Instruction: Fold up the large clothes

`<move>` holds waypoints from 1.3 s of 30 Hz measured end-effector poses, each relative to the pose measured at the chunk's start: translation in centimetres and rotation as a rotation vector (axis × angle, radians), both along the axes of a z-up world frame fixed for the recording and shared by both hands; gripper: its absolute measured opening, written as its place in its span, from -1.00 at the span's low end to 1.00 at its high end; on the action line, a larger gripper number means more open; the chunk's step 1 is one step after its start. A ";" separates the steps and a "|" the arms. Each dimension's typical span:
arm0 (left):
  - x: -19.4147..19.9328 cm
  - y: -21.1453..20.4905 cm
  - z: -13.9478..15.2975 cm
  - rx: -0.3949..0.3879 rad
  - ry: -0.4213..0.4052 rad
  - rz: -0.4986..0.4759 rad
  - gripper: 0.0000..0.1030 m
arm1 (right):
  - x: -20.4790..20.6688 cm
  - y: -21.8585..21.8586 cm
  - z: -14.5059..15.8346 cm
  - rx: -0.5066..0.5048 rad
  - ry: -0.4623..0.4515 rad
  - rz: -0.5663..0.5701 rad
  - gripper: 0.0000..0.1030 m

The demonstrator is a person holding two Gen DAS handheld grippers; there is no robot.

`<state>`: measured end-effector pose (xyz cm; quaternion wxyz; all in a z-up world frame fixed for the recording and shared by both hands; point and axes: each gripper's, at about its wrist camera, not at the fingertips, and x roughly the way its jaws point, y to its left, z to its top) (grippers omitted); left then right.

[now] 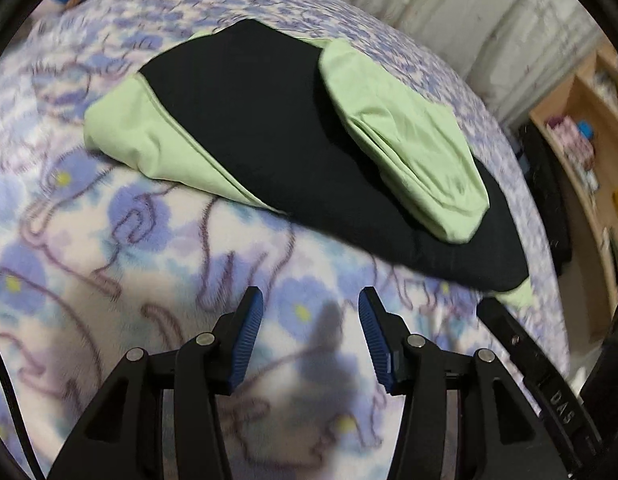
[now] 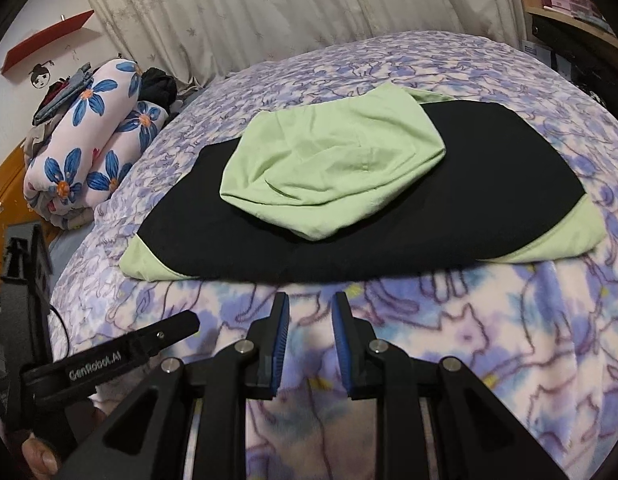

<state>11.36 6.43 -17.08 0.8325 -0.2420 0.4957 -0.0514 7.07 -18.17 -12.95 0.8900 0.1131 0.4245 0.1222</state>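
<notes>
Soft, light black-and-green garment (image 2: 349, 216) on bed (image 2: 509, 340); best pinched at near hem corners. Left hand-held gripper (image 1: 311, 308) open, right hand-held gripper (image 2: 311, 308) narrowly open, both empty.

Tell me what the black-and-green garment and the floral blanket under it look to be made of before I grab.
The garment looks like a thin matte knit, probably cotton jersey: its green sleeve falls in soft, shallow creases with no sheen. The blanket looks like plush fleece: fuzzy nap, blurred print edges, likely synthetic. Neither can be confirmed by sight alone.
</notes>
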 end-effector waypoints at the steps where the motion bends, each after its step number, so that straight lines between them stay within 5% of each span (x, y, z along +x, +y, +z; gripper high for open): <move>1: 0.4 0.5 -0.4 -0.022 -0.003 0.017 -0.06 | 0.3 0.2 -0.1 0.003 -0.003 0.005 -0.58; 11: 8.4 4.2 -3.5 -0.206 -0.027 0.155 0.02 | 4.6 1.9 0.6 -0.004 -0.076 0.034 -0.58; 15: 10.9 4.7 -3.4 -0.196 -0.059 0.187 0.00 | 7.5 2.2 1.3 -0.035 -0.104 0.014 -0.58; 17: 11.6 4.9 -2.7 -0.156 -0.108 0.217 -0.11 | 8.8 2.2 1.5 -0.039 -0.125 -0.005 -0.58; 19: 11.5 5.2 -2.2 -0.101 -0.158 0.249 -0.61 | 10.2 2.0 1.4 -0.059 -0.145 -0.023 -0.58; 22: 10.9 5.2 -2.3 -0.098 -0.214 0.267 -0.72 | 11.9 1.8 0.0 -0.094 -0.129 -0.048 -0.58; 27: 9.8 4.4 -2.1 -0.021 -0.266 0.276 -0.78 | 12.4 1.7 -4.2 -0.110 -0.030 -0.039 -0.58; 33: 8.8 4.9 -1.2 0.068 -0.275 0.280 -0.79 | 11.9 2.0 -4.6 -0.129 -0.058 -0.043 -0.58; 39: 8.8 2.0 2.6 0.241 -0.302 0.260 -0.80 | 11.9 1.2 -4.9 -0.072 -0.058 -0.043 -0.57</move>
